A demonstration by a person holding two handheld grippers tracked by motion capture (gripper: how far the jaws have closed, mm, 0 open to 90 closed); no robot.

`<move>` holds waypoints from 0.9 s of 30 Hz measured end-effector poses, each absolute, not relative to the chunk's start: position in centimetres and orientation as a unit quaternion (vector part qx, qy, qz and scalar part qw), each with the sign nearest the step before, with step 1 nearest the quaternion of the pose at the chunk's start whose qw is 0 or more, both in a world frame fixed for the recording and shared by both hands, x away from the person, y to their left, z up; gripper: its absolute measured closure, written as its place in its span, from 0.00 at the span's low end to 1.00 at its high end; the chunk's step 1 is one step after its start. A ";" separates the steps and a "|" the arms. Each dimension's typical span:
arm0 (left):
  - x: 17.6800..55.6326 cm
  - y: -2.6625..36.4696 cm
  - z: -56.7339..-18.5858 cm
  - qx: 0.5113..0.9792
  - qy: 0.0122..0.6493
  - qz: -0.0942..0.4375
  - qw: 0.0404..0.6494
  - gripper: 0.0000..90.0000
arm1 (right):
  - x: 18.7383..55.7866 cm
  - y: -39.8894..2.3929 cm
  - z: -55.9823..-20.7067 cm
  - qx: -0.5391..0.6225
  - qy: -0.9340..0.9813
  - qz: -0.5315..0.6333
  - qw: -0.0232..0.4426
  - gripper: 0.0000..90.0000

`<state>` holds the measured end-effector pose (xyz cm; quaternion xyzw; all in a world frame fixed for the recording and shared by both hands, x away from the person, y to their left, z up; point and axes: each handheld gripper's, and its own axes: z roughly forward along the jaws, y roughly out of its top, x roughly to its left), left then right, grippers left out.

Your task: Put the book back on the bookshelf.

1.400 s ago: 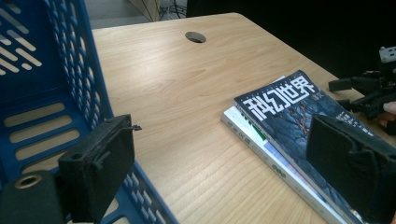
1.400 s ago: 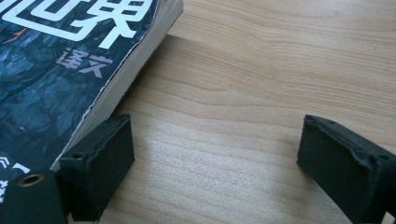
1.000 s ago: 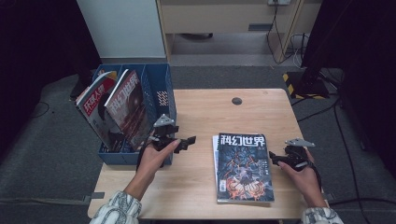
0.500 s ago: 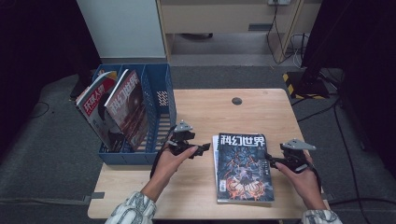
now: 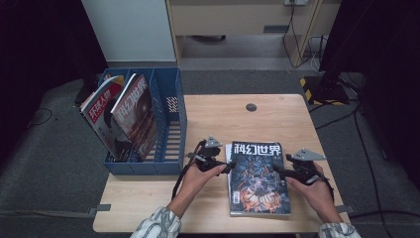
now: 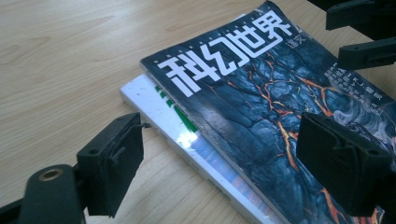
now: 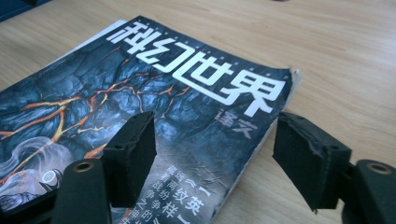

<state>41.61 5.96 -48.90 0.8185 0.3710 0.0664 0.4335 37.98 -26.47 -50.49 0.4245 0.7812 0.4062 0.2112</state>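
**High view: two grippers flank a magazine stack**

At the table's left edge stands a blue file rack [image 5: 171, 124] with two magazines [image 5: 124, 116] leaning in its left compartments. To its right, the left gripper [image 5: 229, 167] sits at the left edge of the dark-covered magazine [image 5: 257, 176], which lies flat near the table's front on top of a white magazine [image 6: 180, 128]. In the left gripper view its jaws have just been closing slightly yet stand wide, straddling the stack's left edge without pressing it. On the far side, the right gripper [image 5: 277, 171] meets the cover's right edge; its jaws have just been closing, one over the cover, one past the edge, gripping nothing.
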 end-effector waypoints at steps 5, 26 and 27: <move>41.7 5.6 -49.5 0.825 0.371 0.062 0.423 0.16 | 38.3 -26.3 -50.9 0.430 0.781 0.408 0.198 0.28; 41.1 5.7 -51.5 0.840 0.366 0.035 0.398 0.16 | 39.0 -25.0 -51.7 0.426 0.792 0.399 0.179 0.27; 41.1 5.8 -51.7 0.841 0.367 0.033 0.396 0.16 | 39.1 -24.8 -51.7 0.424 0.793 0.399 0.178 0.28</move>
